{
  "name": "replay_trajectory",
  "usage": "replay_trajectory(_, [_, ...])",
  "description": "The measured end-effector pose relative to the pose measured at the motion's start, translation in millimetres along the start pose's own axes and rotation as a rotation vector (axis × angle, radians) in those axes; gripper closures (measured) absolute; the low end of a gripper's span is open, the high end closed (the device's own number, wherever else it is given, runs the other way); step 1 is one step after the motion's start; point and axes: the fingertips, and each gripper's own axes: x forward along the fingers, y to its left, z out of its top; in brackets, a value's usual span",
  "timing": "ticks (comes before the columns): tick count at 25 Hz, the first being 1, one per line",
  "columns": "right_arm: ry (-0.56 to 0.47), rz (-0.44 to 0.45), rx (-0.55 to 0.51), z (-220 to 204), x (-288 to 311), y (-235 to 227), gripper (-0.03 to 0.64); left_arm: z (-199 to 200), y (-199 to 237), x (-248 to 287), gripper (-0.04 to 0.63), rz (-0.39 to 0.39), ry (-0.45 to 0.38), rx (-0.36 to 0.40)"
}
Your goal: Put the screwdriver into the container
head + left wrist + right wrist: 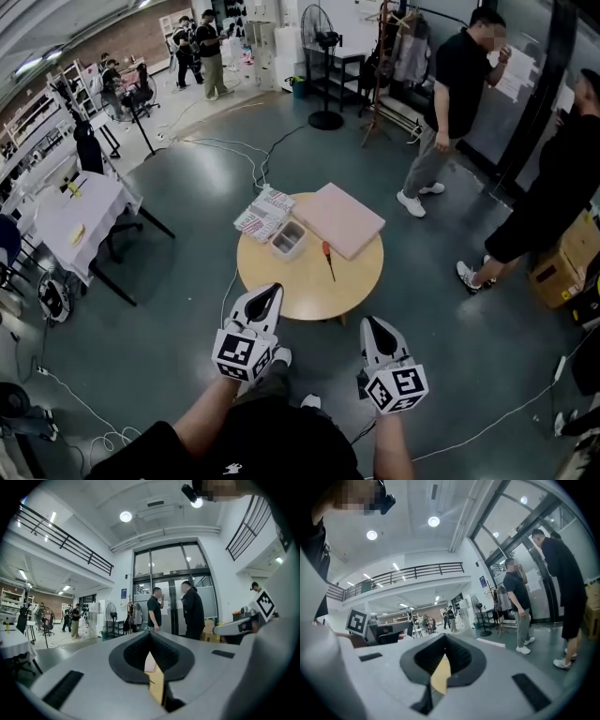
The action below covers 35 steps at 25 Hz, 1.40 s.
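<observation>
The left gripper (269, 292) and right gripper (376, 325) are held closed, empty, short of the round table (300, 289), where the red-handled screwdriver (328, 260) is seen lying beside what seems a clear container (288, 239).

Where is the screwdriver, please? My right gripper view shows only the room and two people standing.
Observer: In the head view the screwdriver lies on the round wooden table, with its red handle pointing away from you.
Operator: Thank you. And where does the container stand?
Observer: The clear container stands on the same table, just left of the screwdriver and apart from it.
Operator: Is the left gripper carrying anything?
Observer: No. The left gripper has its jaws together with nothing between them.
</observation>
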Motion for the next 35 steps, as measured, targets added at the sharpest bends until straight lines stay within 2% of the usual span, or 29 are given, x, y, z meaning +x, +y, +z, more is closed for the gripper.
replay_trajectory(3, [0.008, -0.024, -0.012, 0, 13, -11, 0.615, -9, 12, 22, 0.592, -0.007, 0.006, -0.009])
replay_trajectory(9, [0.007, -0.092, -0.02, 7, 50, -39, 0.615, -7, 25, 76, 0.592, -0.092, -0.011, -0.023])
replay_trajectory(15, [0.008, -0.136, -0.062, 25, 103, -55, 0.615, -6, 56, 132, 0.592, -0.14, -0.02, -0.05])
replay_trajectory(20, [0.039, -0.167, -0.067, 22, 144, -68, 0.615, -6, 77, 175, 0.592, -0.192, -0.014, -0.062])
replay_trajectory(25, [0.098, -0.179, -0.082, 6, 184, -65, 0.615, -17, 99, 197, 0.592, -0.214, 0.007, -0.049])
replay_trajectory(29, [0.104, -0.194, -0.081, 4, 217, -67, 0.615, -22, 119, 212, 0.592, -0.255, 0.012, -0.058])
replay_trajectory(35, [0.142, -0.17, -0.116, -12, 262, -64, 0.615, -40, 161, 222, 0.592, -0.236, 0.034, -0.122])
